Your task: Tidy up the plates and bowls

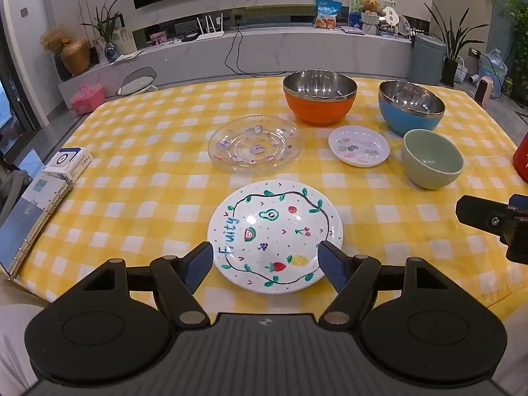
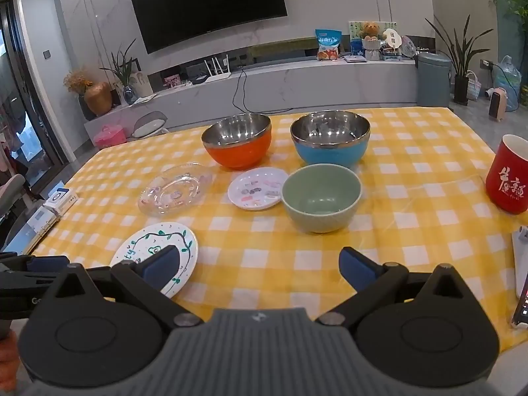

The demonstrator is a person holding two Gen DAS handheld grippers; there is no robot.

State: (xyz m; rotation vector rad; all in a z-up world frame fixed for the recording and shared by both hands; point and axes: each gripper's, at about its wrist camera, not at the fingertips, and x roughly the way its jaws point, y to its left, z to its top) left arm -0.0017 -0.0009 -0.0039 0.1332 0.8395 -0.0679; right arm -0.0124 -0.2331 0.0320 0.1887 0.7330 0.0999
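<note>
On the yellow checked table lie a white "Fruity" plate (image 1: 275,236) (image 2: 155,250), a clear glass plate (image 1: 255,143) (image 2: 176,188), a small white saucer (image 1: 359,145) (image 2: 257,188), a green bowl (image 1: 431,158) (image 2: 321,196), an orange steel bowl (image 1: 319,96) (image 2: 237,140) and a blue steel bowl (image 1: 411,105) (image 2: 331,142). My left gripper (image 1: 265,267) is open, its fingers either side of the Fruity plate's near half, just above it. My right gripper (image 2: 257,269) is open and empty over bare cloth, in front of the green bowl.
A red mug (image 2: 508,175) stands at the right edge, with a phone (image 2: 521,280) near it. A binder (image 1: 29,217) and a small box (image 1: 67,163) lie at the left edge. A TV shelf and plants stand beyond the table.
</note>
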